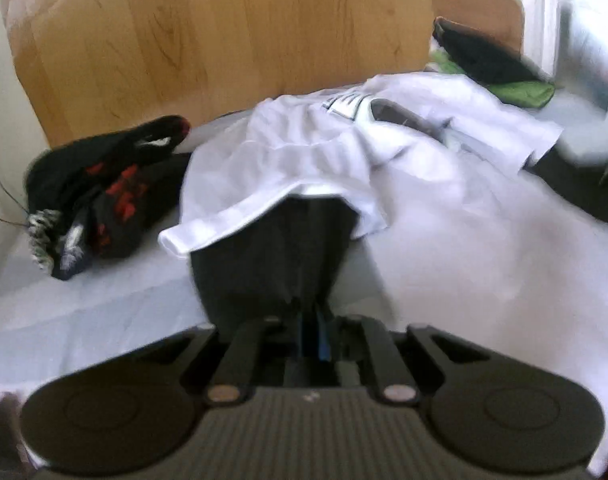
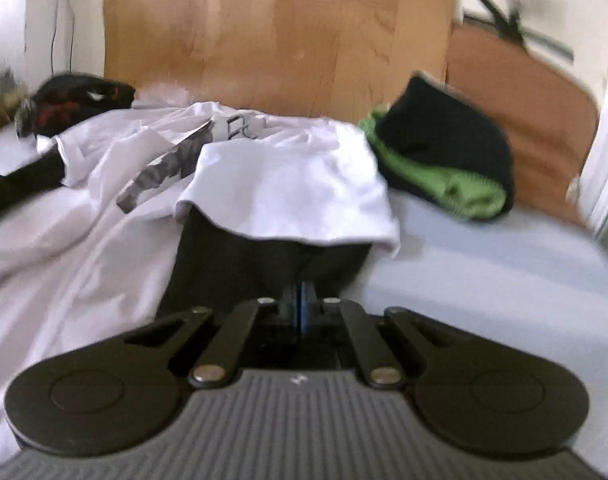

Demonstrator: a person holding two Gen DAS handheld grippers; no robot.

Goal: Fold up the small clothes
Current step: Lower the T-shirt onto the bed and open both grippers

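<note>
White cotton, a thin shirt point(image 1: 304, 152), is lying rumpled across the bed point(image 1: 464, 260) ahead of the left tongs point(image 1: 310, 216). Those tongs are closing on its near hem, the edge draping limply over their tips. From the right view, the right tongs point(image 2: 287, 240) are pinching the same hem of the shirt point(image 2: 295, 184) further right. Being light and floppy, it should handle best gripped at hems and corners.
</note>
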